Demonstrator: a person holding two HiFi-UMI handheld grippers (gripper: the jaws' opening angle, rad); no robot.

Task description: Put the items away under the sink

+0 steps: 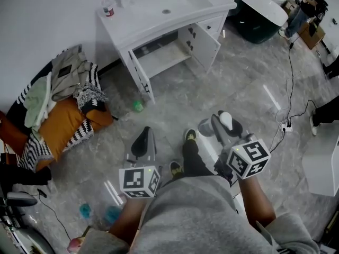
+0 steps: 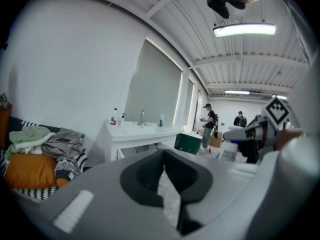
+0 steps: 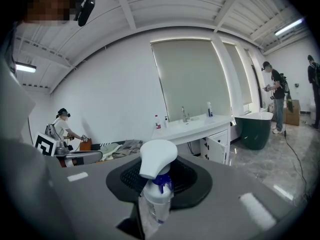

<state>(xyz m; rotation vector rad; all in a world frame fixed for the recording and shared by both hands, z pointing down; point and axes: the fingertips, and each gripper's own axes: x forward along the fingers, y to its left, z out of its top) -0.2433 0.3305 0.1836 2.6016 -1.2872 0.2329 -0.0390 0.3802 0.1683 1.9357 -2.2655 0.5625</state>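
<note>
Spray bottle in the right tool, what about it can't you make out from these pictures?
- Spray bottle: the label print is blurred in the right gripper view, and the base is sunk between the right tool's jaws.
- Head view: the bottle is too small and partly behind the tool, so the liquid level is unreadable.

Spray bottle [image 1: 226,119] in right claw [image 1: 218,126], open-doored white sink cabinet [image 1: 159,23] well ahead.

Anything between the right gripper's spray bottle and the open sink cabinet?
Head view: just bare floor between spray bottle and cabinet; green item lies aside, left.
</note>
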